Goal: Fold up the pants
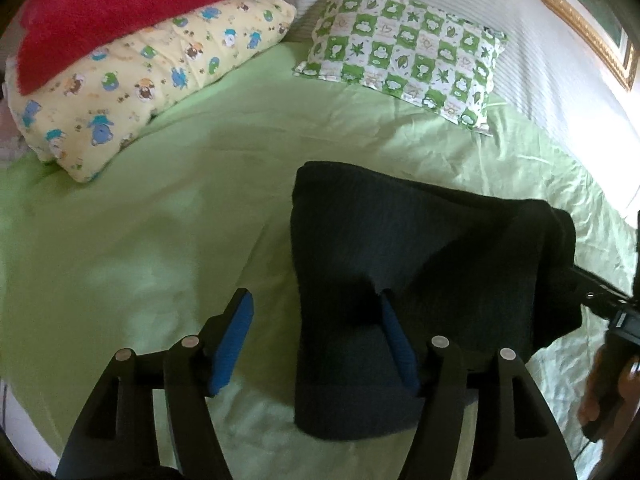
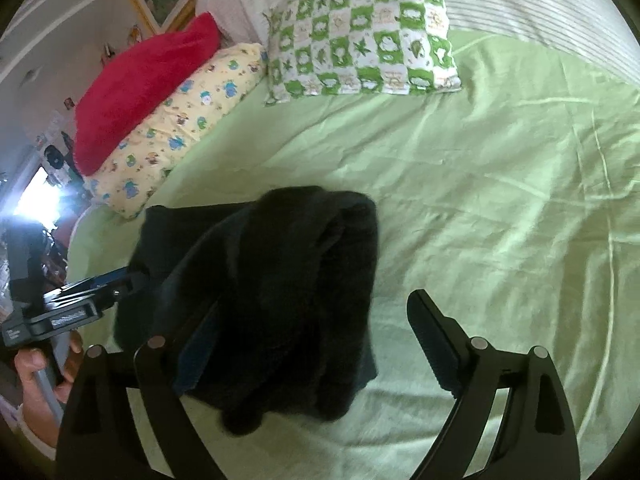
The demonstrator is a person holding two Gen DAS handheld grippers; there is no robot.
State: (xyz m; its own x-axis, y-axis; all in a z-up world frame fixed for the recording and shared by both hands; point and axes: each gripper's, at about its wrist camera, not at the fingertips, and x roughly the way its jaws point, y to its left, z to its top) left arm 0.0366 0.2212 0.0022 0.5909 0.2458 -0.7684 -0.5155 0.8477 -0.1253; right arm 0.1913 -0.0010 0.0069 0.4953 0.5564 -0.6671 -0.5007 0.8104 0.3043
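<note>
Green-sheeted bed (image 1: 120, 248), pillows at headboard: yellow cartoon-print pillow (image 1: 132, 84) under red cushion (image 1: 120, 8) at left, green checked pillow (image 1: 404, 48) at right. Left claw (image 1: 316, 320) released, jaws spread, dark folded pants (image 1: 420, 264) draped over one pad. Right claw (image 2: 316, 328) also released, pants bundle lying between spread jaws on sheet.

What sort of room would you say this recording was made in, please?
Most likely a bedroom: the dark pants lie on a bed with a green sheet, patterned pillows sit at its head, and a framed picture hangs on the wall.
</note>
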